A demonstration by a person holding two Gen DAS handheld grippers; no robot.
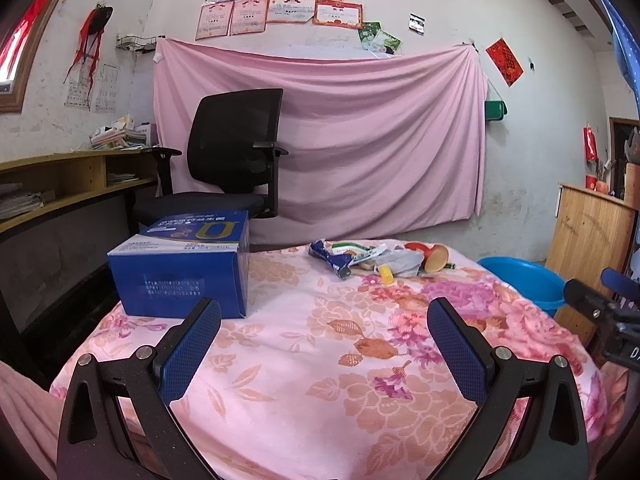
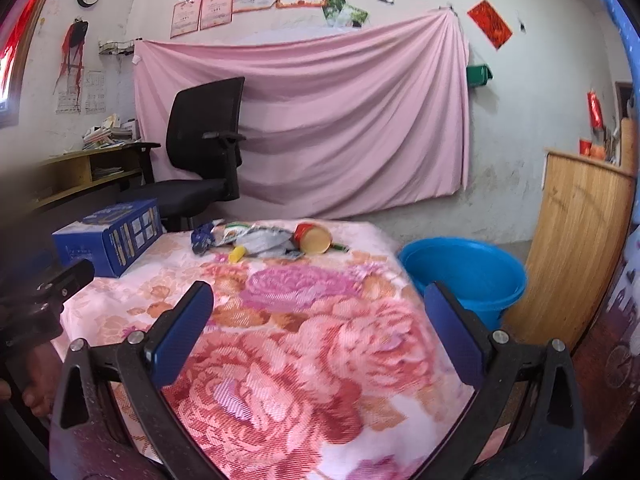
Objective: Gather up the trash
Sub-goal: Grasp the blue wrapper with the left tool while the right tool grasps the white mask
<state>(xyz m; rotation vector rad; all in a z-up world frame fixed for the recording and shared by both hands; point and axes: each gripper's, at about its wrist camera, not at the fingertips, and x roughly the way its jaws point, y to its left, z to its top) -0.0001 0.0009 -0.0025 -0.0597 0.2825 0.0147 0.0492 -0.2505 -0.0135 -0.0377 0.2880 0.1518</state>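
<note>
A heap of trash lies at the far edge of the flowered tablecloth: crumpled wrappers, a small yellow piece and a tipped red paper cup. The right wrist view shows the same trash and cup. A blue bucket stands on the floor beside the table's right edge, also seen as the bucket. My left gripper hovers open over the near cloth with nothing between its fingers. My right gripper is open too, well short of the heap.
A blue carton sits on the table's left side, carton. A black office chair and a desk stand behind it. A wooden board leans at the right. A pink sheet hangs on the wall.
</note>
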